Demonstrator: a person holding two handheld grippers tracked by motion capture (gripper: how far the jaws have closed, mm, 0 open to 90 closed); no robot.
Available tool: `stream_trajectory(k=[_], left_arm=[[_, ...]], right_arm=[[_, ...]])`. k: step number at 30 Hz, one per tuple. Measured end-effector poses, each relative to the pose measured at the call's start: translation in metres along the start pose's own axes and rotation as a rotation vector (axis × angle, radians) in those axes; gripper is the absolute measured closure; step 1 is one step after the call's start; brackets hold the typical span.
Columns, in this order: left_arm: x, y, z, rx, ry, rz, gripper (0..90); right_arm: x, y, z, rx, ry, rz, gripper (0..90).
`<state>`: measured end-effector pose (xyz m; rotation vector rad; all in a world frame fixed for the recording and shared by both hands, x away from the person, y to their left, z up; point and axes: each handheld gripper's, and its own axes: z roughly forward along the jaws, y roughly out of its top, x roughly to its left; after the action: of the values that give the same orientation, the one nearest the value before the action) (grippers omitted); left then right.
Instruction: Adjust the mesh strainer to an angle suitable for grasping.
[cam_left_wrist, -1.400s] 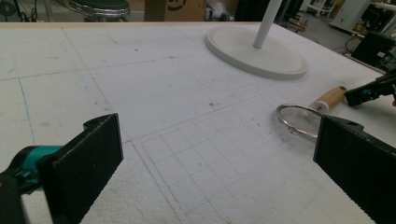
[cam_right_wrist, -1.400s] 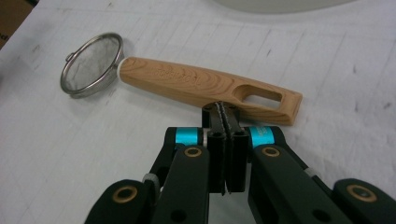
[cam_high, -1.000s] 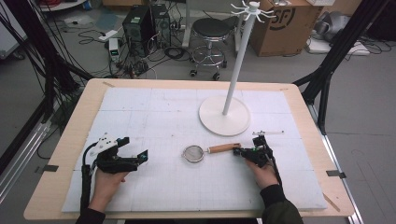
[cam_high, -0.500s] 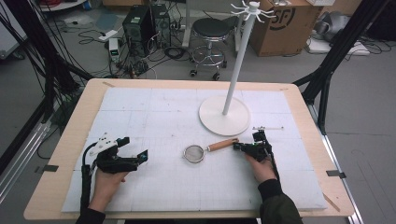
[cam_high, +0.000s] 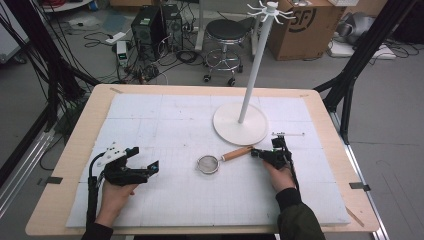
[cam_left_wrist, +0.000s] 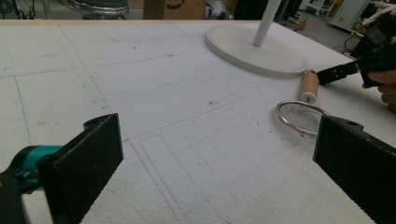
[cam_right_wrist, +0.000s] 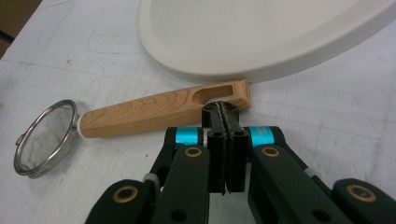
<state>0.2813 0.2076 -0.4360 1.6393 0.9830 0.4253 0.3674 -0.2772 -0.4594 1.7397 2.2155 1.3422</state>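
Observation:
A small strainer with a metal mesh bowl (cam_high: 207, 164) and a wooden handle (cam_high: 237, 153) lies on the white foam mat, in front of the coat stand's round base (cam_high: 240, 125). My right gripper (cam_high: 256, 153) is shut, its jaws pressed together with nothing between them. In the right gripper view its tips (cam_right_wrist: 223, 112) sit right at the slotted end of the handle (cam_right_wrist: 154, 109). My left gripper (cam_high: 145, 159) rests at the mat's left, open and empty. Its jaws (cam_left_wrist: 219, 154) stand wide apart, pointing toward the strainer's ring (cam_left_wrist: 301, 112).
The white stand's pole (cam_high: 252, 65) rises from its base at the table's far right middle. The foam mat (cam_high: 165, 125) covers most of the wooden table. A thin rod (cam_high: 287, 134) lies beside the base, behind my right hand.
My right gripper has shifted slightly toward the far side, and the handle's end has swung a little that way with it. The left gripper has stayed in place.

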Motion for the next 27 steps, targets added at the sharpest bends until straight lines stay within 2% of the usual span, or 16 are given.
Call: stream_trajectory(k=[3,4,12,16,18,27], left_arm=[[0.0,0.0,0.0,0.002,0.001,-0.001,2.1],[0.0,0.0,0.0,0.0,0.001,-0.003,2.1],[0.001,-0.001,0.001,0.005,0.001,-0.002,2.1],[0.002,-0.001,0.001,0.005,0.005,-0.001,2.1],[0.002,-0.001,0.001,0.008,0.006,0.0,2.1],[0.002,-0.002,0.004,0.016,0.003,-0.001,2.1]], right_arm=[[-0.002,0.001,0.0,-0.001,0.006,0.01,89.9],[-0.005,0.001,-0.001,-0.012,0.01,0.036,89.8],[-0.02,0.009,-0.003,-0.06,0.003,0.106,89.8],[-0.021,0.014,0.0,-0.055,-0.015,0.101,89.8],[-0.02,0.016,0.003,-0.053,-0.017,0.075,89.7],[-0.013,0.016,0.005,-0.061,-0.015,0.071,89.7]])
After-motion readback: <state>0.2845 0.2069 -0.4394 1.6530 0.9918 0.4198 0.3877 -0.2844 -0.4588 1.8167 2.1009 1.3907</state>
